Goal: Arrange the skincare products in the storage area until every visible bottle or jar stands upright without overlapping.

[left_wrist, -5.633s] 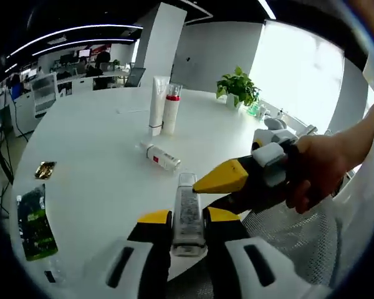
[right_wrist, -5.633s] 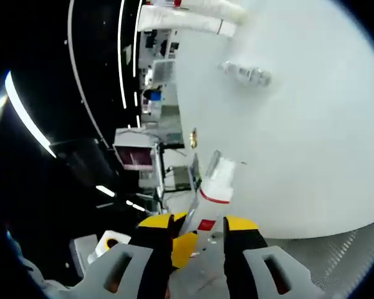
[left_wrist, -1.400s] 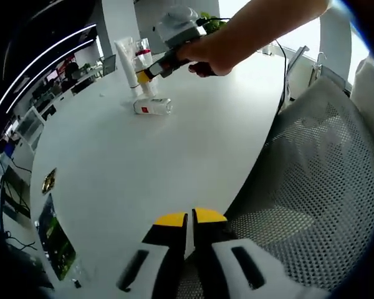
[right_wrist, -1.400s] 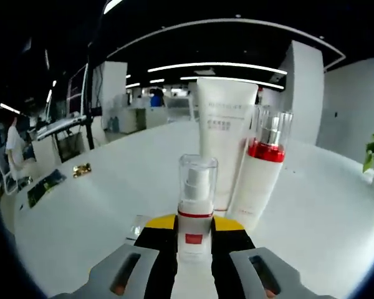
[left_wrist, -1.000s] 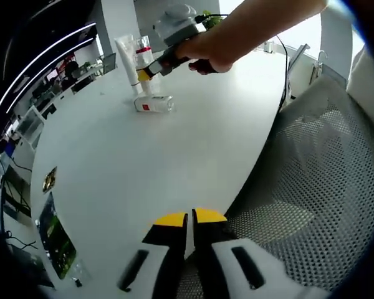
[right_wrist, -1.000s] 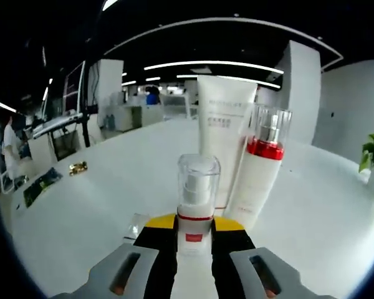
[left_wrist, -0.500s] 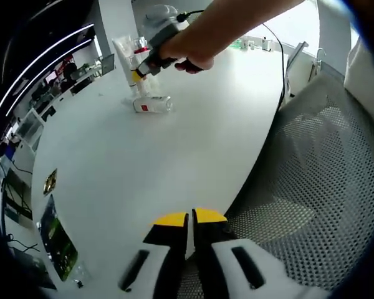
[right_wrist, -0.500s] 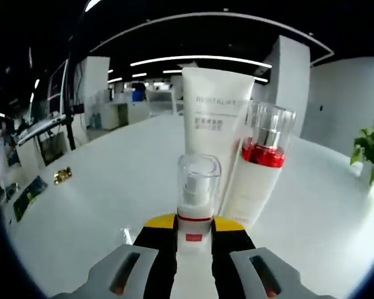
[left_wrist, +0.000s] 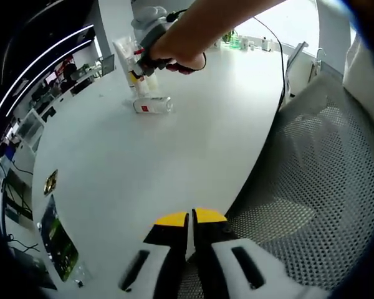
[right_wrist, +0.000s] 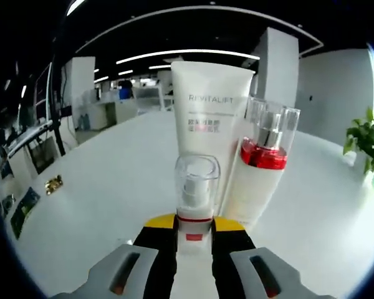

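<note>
Right gripper (right_wrist: pixel 194 232): grey body, black jaws, yellow tips. Small pump bottle (right_wrist: pixel 196 202): white, clear cap, red band and red label. Tube (right_wrist: pixel 210 128): white, grey lettering above red lettering. Tall pump bottle (right_wrist: pixel 260 171): white, clear cap, red collar, silver pump. Table (right_wrist: pixel 112 180): plain white. Plant (right_wrist: pixel 363 140): green.

Left gripper (left_wrist: pixel 188 219): grey, black jaws, yellow tips. Lying bottle (left_wrist: pixel 153 105): white with a red label. Chair (left_wrist: pixel 311 180): grey mesh. Flat packet (left_wrist: pixel 56 238) at the table edge: green and black print. Small wrapper (left_wrist: pixel 50 182): gold.
</note>
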{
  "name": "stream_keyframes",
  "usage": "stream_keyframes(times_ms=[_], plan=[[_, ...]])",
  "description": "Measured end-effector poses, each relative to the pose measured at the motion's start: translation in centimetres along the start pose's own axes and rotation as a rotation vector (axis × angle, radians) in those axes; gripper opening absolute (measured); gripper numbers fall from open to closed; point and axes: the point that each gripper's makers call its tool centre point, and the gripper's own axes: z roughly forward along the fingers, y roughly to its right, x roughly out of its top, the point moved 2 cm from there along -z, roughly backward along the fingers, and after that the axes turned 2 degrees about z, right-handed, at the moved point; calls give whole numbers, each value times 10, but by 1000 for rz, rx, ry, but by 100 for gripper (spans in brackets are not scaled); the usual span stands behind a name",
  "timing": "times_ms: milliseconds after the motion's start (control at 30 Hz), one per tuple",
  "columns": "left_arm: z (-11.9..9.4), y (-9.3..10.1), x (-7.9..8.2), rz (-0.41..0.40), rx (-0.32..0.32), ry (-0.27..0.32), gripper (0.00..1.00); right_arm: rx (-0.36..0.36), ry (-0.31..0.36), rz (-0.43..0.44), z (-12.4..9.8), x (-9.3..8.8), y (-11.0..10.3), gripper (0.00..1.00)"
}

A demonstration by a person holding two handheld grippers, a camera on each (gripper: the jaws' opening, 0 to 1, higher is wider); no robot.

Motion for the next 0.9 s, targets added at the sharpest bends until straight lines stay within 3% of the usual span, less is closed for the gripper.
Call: stream_keyframes(times_ms=[233,500,667,767,800,900], plan=[[0,-2,1,1,7,2,0,8,-38,24,-2,-5,0,16],[-1,-3,1,3,13,5,0,63,-107,78,-22,-23,-4,31],[-2,-4,2,6,16,6,0,228,-222,91,-45,-48,-30,47],[-2,-4,3,14,14,11,0,309,-268,71,-55,-59,-44,50],[-2,-4,3,15,14,12,0,334,-297,57,-57,-64,-48,51],[-3,-6,6,2,19,24,0,373,-358,-97,-56,-76,-50,46]])
